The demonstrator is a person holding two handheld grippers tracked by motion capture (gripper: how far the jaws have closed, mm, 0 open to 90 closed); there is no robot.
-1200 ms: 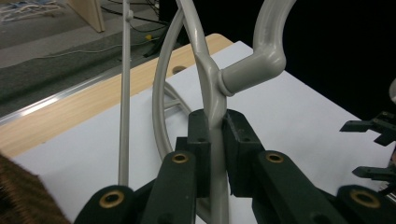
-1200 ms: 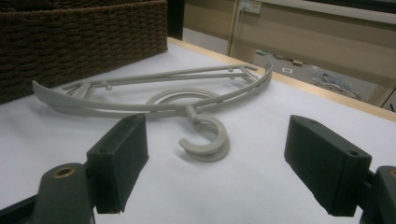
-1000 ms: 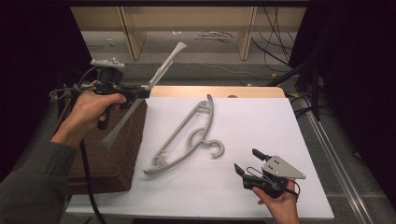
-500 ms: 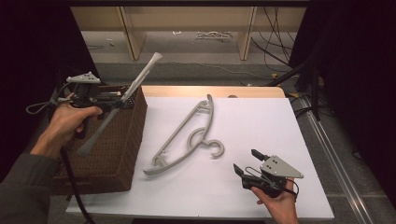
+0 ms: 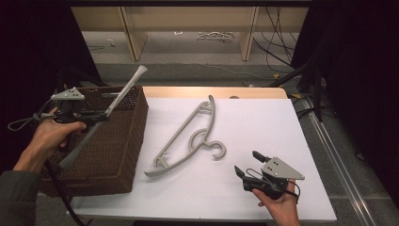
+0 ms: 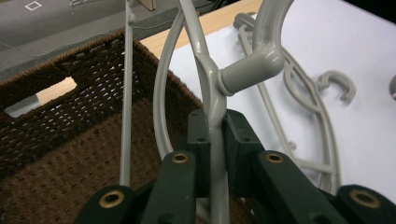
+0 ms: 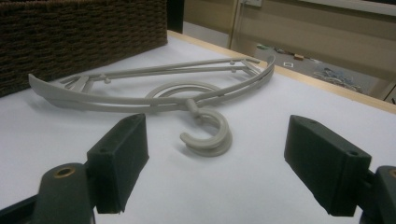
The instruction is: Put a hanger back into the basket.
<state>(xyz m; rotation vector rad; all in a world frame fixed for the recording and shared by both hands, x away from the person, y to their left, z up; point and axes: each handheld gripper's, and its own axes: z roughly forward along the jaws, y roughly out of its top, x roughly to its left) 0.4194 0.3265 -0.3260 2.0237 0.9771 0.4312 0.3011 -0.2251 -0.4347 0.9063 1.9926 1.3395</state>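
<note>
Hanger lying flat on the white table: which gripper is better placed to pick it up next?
Right. The right gripper rests open on the table just beside the hanger on the table, jaws facing its hook. The left gripper is shut on another hanger over the wicker basket.

floor (image 5: pixel 188 70): grey, cables | wooden legs (image 5: pixel 134 40): 2 | surroundings: dark | table (image 5: pixel 263 122): white

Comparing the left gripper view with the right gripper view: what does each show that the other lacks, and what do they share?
Left gripper view alone: the left gripper shut on a grey hanger over the basket's hollow inside.
Right gripper view alone: the right gripper, jaws wide open and holding nothing, low over the white tabletop.
Both: the second hanger lying flat on the table, and the wicker basket.
</note>
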